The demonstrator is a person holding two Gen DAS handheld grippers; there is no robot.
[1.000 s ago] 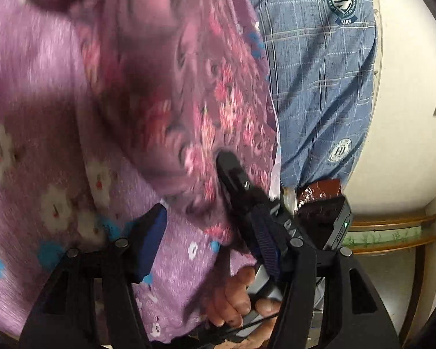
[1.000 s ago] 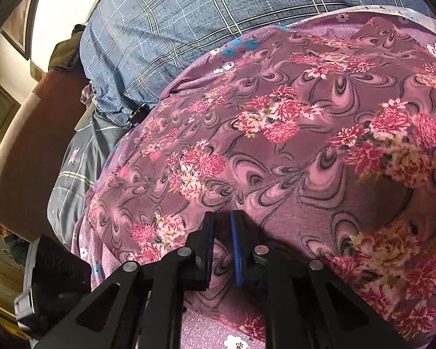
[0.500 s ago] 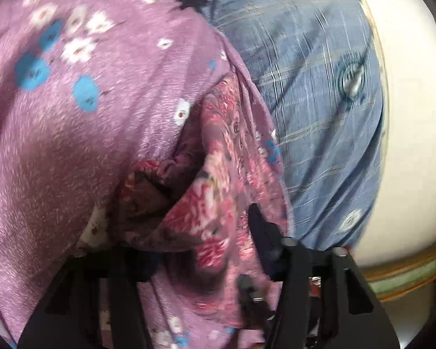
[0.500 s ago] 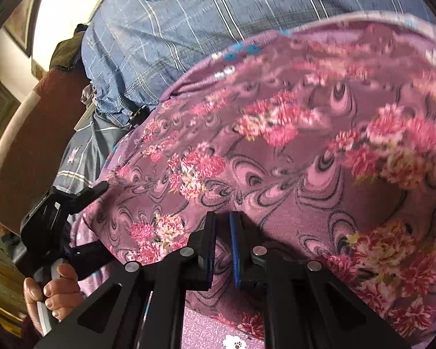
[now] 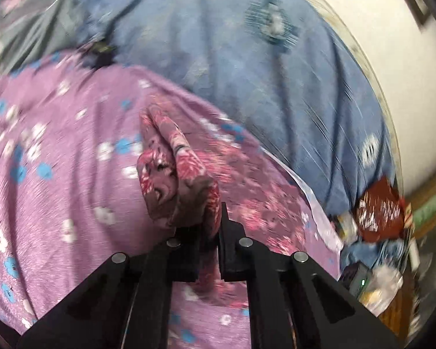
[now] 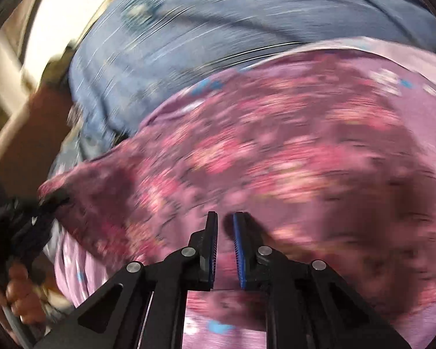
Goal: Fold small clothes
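**Softly: thin printed cloth, pinched at a bunched corner**

Limp, light rose-print garment (image 5: 177, 186), crumpled into folds between the closed left gripper (image 5: 209, 232), raised off the lilac floral sheet (image 5: 58, 151). Best gripped at edges or corners; likely to sag and slip. Spreads beneath the right gripper (image 6: 225, 226), jaws narrow and parting, cloth between. Blue checked pillow (image 5: 247, 72) beyond.

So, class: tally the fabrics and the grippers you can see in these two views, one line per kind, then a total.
Rose-print garment: 1
Purple flowered sheet: 1
Blue checked cloth: 1
Grippers: 2, left gripper and right gripper
Total: 5
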